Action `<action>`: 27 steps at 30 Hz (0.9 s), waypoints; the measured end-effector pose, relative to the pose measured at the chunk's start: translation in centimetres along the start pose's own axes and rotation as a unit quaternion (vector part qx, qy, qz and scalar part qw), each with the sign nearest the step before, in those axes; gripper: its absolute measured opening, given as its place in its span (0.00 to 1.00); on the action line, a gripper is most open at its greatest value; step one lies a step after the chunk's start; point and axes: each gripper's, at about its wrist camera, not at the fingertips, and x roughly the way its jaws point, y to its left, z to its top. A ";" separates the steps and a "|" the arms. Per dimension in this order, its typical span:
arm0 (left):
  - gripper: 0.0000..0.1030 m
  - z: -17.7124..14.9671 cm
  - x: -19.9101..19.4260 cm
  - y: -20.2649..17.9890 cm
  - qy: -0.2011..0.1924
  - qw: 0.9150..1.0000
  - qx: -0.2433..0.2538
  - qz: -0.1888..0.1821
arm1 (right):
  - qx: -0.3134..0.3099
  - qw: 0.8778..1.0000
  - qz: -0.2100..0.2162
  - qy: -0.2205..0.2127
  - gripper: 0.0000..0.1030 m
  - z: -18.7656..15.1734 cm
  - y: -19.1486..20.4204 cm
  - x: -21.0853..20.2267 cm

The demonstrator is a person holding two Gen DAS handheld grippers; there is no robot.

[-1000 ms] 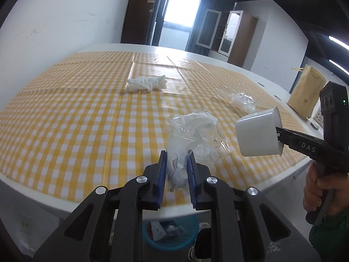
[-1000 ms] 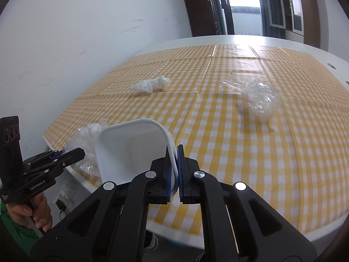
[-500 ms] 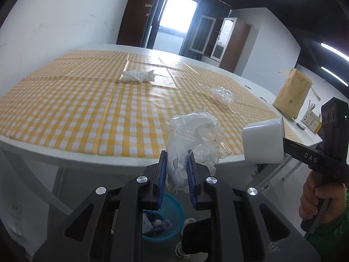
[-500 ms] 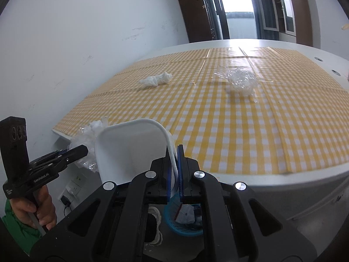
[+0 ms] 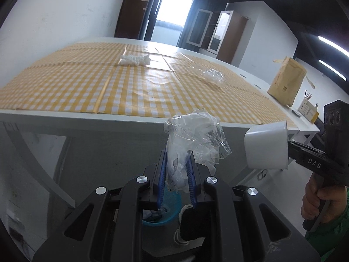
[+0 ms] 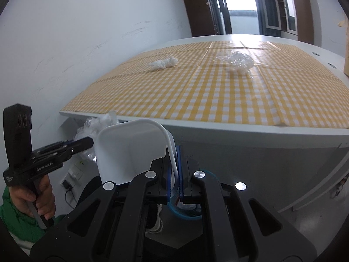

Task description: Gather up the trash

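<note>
My left gripper [image 5: 177,159] is shut on a crumpled clear plastic wrapper [image 5: 195,137], held in front of the table's near edge. My right gripper [image 6: 173,152] is shut on the rim of a white plastic cup [image 6: 130,150]; the cup [image 5: 267,147] also shows at the right of the left wrist view. Below both, a blue trash bin [image 5: 162,215] with rubbish in it stands on the floor, partly hidden by the grippers [image 6: 189,212]. On the yellow checked tablecloth [image 6: 218,91] lie a white crumpled tissue [image 6: 163,63] and a clear plastic wad [image 6: 236,62].
A white table [image 5: 109,124] with a curved leg stands close ahead. A brown paper bag [image 5: 286,84] and a small box of sticks sit at the table's far right. A white wall with sockets runs along the left. A person's hands in green sleeves hold both tools.
Both grippers have drawn back off the table and sunk slightly, still holding the wrapper and the cup. The table edge now fills the middle, and the blue bin sits under the fingers.
</note>
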 end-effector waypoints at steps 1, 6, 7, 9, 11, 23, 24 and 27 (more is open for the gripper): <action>0.17 -0.1 -0.4 -0.2 -0.002 1.000 0.004 0.002 | -0.002 1.000 -0.001 0.002 0.04 -0.2 0.2 -0.1; 0.17 -0.9 -1.7 -0.4 -0.006 1.000 0.012 0.009 | -0.011 1.000 -0.007 0.017 0.04 -2.5 1.1 -0.1; 0.17 -1.1 -1.7 -0.5 -0.006 1.000 0.014 0.012 | -0.012 1.000 -0.007 0.020 0.04 -3.1 1.3 0.1; 0.17 -1.6 -1.7 -0.6 -0.001 1.000 0.020 0.016 | -0.015 0.999 -0.007 0.030 0.04 -4.2 1.5 0.4; 0.17 -2.2 -1.5 -0.9 0.004 0.999 0.032 0.029 | -0.020 0.999 -0.011 0.044 0.04 -5.1 1.4 0.9; 0.17 -5.2 3.6 0.2 0.076 0.996 0.030 0.031 | 0.014 0.992 -0.023 0.122 0.04 -9.6 -1.7 6.9; 0.17 -5.6 4.3 0.4 0.085 0.996 0.026 0.031 | 0.018 0.991 -0.022 0.127 0.04 -9.9 -1.9 7.6; 0.17 -6.8 6.6 1.4 0.108 0.993 0.015 0.035 | 0.030 0.988 -0.020 0.147 0.04 -10.9 -2.6 10.0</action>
